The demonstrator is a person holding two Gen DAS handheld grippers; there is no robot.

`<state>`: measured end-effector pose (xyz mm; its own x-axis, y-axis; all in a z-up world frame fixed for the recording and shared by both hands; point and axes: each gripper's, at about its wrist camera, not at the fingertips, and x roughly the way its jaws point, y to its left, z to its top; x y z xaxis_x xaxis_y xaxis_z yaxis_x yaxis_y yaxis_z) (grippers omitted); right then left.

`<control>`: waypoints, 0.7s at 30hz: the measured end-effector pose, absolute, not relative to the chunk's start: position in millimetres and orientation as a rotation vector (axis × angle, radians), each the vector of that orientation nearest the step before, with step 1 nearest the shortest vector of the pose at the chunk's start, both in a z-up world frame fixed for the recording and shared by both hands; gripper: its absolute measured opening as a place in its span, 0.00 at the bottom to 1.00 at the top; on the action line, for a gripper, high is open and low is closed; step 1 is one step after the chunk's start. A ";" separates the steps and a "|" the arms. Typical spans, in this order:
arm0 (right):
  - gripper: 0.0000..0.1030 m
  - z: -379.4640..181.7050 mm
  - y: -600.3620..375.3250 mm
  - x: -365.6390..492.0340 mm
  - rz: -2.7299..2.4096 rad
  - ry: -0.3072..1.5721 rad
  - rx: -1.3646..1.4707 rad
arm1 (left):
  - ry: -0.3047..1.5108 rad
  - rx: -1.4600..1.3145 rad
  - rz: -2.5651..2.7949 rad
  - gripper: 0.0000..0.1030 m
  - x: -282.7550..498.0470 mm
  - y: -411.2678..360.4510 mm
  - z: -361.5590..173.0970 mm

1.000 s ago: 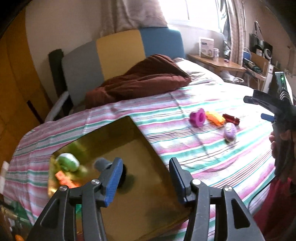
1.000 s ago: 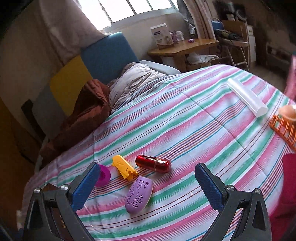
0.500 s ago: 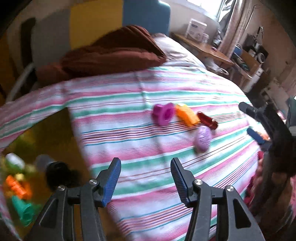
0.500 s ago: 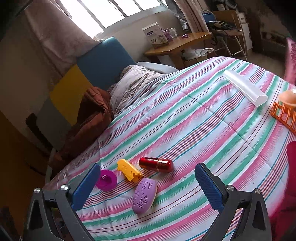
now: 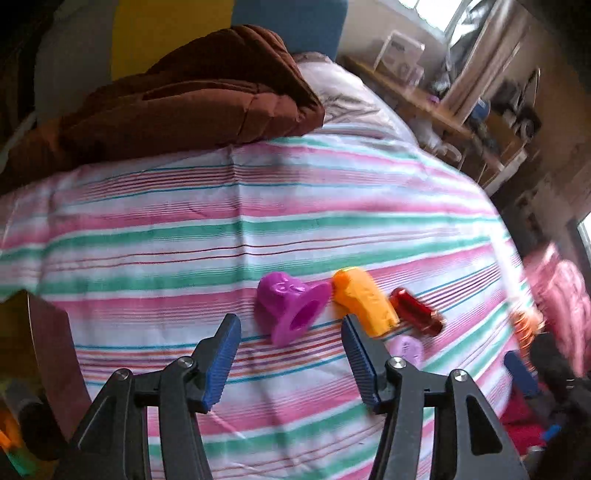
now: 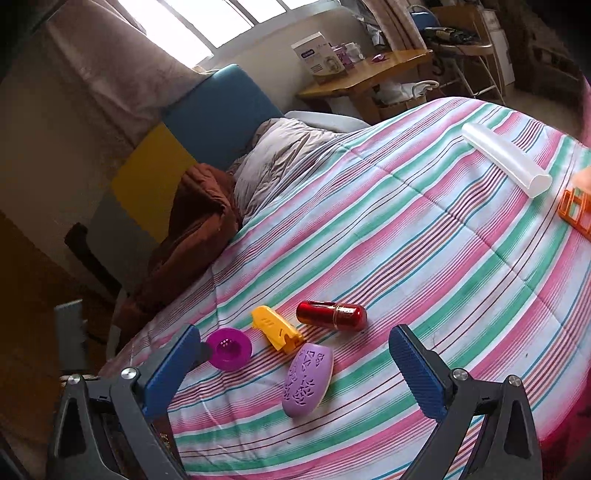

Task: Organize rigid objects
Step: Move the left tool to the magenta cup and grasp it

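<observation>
You are in a home bedroom. A bed [image 6: 424, 229] with a pink, green and white striped cover fills both views, a brown blanket [image 5: 192, 103] heaped by its padded blue and yellow headboard [image 6: 192, 136]. A window [image 6: 221, 22] with curtains lights a wooden side table [image 6: 373, 70] carrying boxes and bottles.

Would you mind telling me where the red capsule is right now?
The red capsule lies on the striped bedspread, the farthest of the small cluster in the right wrist view, just right of the yellow piece and beyond the purple oval.
</observation>
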<state>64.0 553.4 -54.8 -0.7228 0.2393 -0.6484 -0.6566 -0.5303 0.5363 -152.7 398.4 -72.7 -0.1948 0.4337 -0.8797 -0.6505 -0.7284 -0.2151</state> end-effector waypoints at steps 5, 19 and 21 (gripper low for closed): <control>1.00 -58.0 555.9 63.1 2.250 1.139 -0.706 | 0.360 -1.305 2.000 0.55 -147.0 400.9 -76.6; 1.00 -61.0 554.7 58.4 2.255 1.107 -0.741 | 0.399 -1.247 2.013 0.12 -152.5 410.2 -96.3; 1.00 -61.1 556.4 60.6 2.249 1.109 -0.728 | 0.391 -1.207 2.021 0.12 -144.5 401.2 -87.5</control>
